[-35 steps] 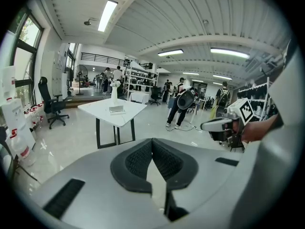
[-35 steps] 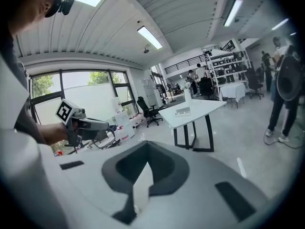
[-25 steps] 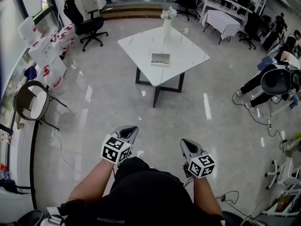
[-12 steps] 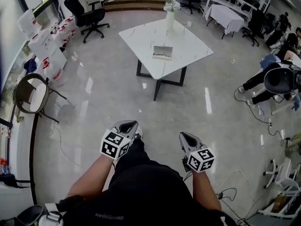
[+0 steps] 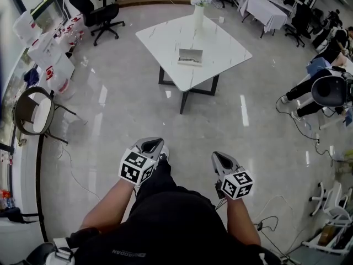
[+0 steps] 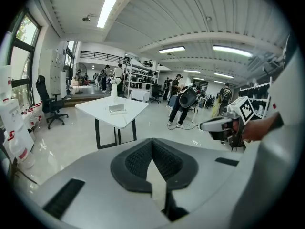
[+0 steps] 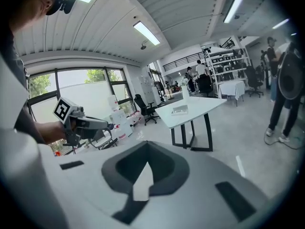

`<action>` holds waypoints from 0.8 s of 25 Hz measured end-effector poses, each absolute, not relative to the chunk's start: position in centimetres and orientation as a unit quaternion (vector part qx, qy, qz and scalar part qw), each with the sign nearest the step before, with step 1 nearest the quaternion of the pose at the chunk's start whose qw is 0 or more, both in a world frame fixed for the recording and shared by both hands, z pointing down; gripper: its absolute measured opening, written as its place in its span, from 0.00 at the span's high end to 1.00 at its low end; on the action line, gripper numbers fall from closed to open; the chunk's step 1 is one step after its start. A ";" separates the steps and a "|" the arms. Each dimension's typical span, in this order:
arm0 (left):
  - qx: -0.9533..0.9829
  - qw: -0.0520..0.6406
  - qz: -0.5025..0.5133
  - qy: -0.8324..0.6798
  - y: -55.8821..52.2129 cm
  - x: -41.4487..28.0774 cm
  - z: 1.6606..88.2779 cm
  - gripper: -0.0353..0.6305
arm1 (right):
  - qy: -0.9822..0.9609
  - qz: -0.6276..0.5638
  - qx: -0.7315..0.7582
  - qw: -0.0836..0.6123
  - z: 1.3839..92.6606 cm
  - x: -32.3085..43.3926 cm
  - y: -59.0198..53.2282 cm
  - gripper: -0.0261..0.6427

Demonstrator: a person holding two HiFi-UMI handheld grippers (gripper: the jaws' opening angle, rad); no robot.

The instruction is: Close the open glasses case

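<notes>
Since the last look, the white square table (image 5: 220,44) has grown a touch wider in the head view and slid toward the top edge, and a black-trousered leg (image 5: 160,175) has swung forward between the two grippers. I read that as walking toward the table, not yet arriving.

Nearest me, the left gripper (image 5: 153,143) and the right gripper (image 5: 221,158) ride at waist height, carried much as they were and pointing ahead. Each gripper's own view shows its dark pads brought together at the tips with nothing between them, so both are closed and empty.

Beyond them a wide stretch of glossy grey floor (image 5: 127,109) lies between me and the table. Near the middle of the table top sits the grey rectangular glasses case (image 5: 190,56). At this range it is too small for me to see how its lid stands or what is inside. At the far corner stands a tall white vase of pale flowers (image 5: 199,12), well apart from the glasses case. A black office chair (image 5: 105,15) stands off to the left beyond the table.

For the task, nothing is done yet. The glasses case is well out of reach, so the approach must finish first. Once there, I judge a closed gripper could press the lid down.
</notes>
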State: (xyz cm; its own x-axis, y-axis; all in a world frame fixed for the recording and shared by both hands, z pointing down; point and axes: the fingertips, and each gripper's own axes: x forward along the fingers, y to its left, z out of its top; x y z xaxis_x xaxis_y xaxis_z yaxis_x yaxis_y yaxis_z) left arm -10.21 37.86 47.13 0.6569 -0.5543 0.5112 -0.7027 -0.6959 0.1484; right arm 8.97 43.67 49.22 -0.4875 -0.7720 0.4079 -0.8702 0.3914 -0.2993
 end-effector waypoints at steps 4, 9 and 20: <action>0.892 0.179 0.226 -0.349 35.5 -10.3 48.1 0.94 | -0.825 0.245 0.498 0.105 49.7 9.1 41.1 0.96; 0.896 0.178 0.222 -0.341 30.3 -9.9 47.9 0.94 | -0.823 0.246 0.500 0.112 49.7 9.1 36.3 0.96; 0.907 0.167 0.218 -0.319 18.3 -8.6 46.1 0.94 | -0.820 0.236 0.508 0.117 47.5 8.7 24.4 0.96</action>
State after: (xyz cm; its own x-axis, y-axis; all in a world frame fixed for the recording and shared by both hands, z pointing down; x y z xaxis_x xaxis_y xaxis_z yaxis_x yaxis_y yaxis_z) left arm -8.61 18.30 46.08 0.7016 -0.5059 0.5018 -0.6517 -0.7404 0.1647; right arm 8.68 24.38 47.51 -0.4569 -0.7773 0.4324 -0.8883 0.3731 -0.2680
